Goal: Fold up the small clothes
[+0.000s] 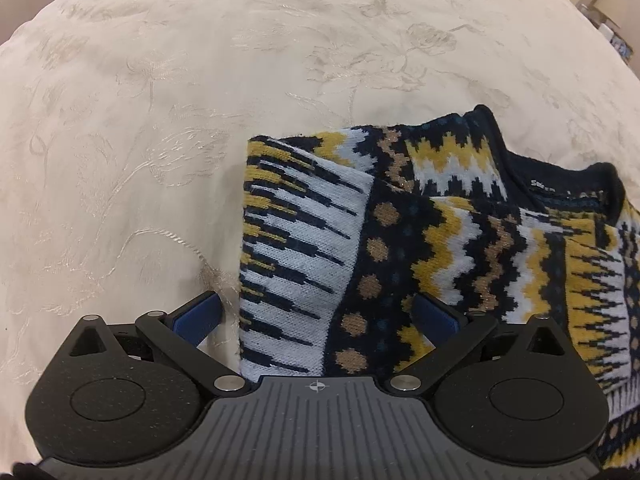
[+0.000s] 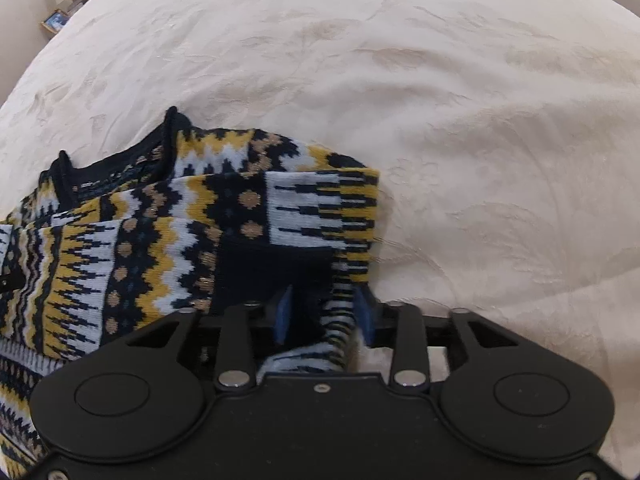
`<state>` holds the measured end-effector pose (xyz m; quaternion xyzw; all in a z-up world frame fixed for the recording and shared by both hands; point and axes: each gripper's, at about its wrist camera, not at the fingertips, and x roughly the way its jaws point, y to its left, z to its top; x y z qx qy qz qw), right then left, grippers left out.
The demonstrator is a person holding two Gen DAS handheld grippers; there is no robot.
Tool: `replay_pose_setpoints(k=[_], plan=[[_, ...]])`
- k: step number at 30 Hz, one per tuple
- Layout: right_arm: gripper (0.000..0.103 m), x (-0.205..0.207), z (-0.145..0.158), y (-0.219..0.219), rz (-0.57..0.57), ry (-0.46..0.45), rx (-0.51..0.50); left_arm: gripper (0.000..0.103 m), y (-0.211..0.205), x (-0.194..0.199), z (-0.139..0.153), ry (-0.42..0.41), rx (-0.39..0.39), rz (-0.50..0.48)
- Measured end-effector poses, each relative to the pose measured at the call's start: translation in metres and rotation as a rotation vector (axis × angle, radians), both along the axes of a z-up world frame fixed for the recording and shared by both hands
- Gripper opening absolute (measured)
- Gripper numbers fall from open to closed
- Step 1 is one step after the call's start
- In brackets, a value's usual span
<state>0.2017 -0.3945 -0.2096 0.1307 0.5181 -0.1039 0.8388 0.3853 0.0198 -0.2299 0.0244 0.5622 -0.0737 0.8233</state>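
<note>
A knitted sweater [image 1: 400, 220] in navy, mustard and white zigzags lies on a cream bedspread [image 1: 160, 100], its sleeve folded across the body. My left gripper [image 1: 316, 316] hangs over the sweater's left edge with its blue fingers [image 1: 196, 316] spread wide and nothing pinched. In the right wrist view the sweater [image 2: 160, 232] fills the lower left. My right gripper [image 2: 325, 316] stands partly open at the sweater's right edge. A fold of striped knit lies loose between its blue fingers [image 2: 285, 316], and a gap shows beside the left pad.
The embroidered bedspread [image 2: 480, 120] stretches far beyond the sweater on all sides. A framed picture [image 2: 56, 20] and small items stand on a ledge past the bed's far left edge. Cardboard boxes [image 1: 600, 0] show beyond the far right edge.
</note>
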Motion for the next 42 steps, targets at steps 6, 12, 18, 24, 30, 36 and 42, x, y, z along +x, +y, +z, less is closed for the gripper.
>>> replay_pose_setpoints(k=[6, 12, 18, 24, 30, 36, 42], plan=[[0.059, -0.005, 0.019, 0.0, -0.031, -0.054, -0.01, 0.103, -0.013, -0.015, 0.032, -0.093, -0.033, -0.006], [0.065, 0.006, 0.038, 0.023, 0.083, -0.173, 0.021, 0.103, -0.041, -0.012, 0.038, -0.095, -0.068, -0.09], [0.069, 0.045, 0.015, 0.029, 0.125, -0.109, 0.007, 0.103, -0.056, -0.002, 0.017, -0.059, -0.027, -0.119], [0.071, 0.056, -0.006, 0.006, 0.041, -0.059, 0.066, 0.103, -0.067, 0.003, -0.004, -0.028, 0.041, -0.168], [0.103, 0.058, -0.014, 0.024, 0.147, -0.076, 0.045, 0.103, -0.078, 0.006, -0.011, -0.052, 0.082, -0.138], [0.103, 0.054, -0.018, 0.032, 0.109, -0.097, 0.014, 0.103, -0.08, 0.0, -0.011, -0.082, 0.106, -0.138], [0.103, 0.059, -0.014, 0.025, 0.129, -0.065, 0.049, 0.102, -0.074, 0.003, 0.0, -0.034, 0.1, -0.166]])
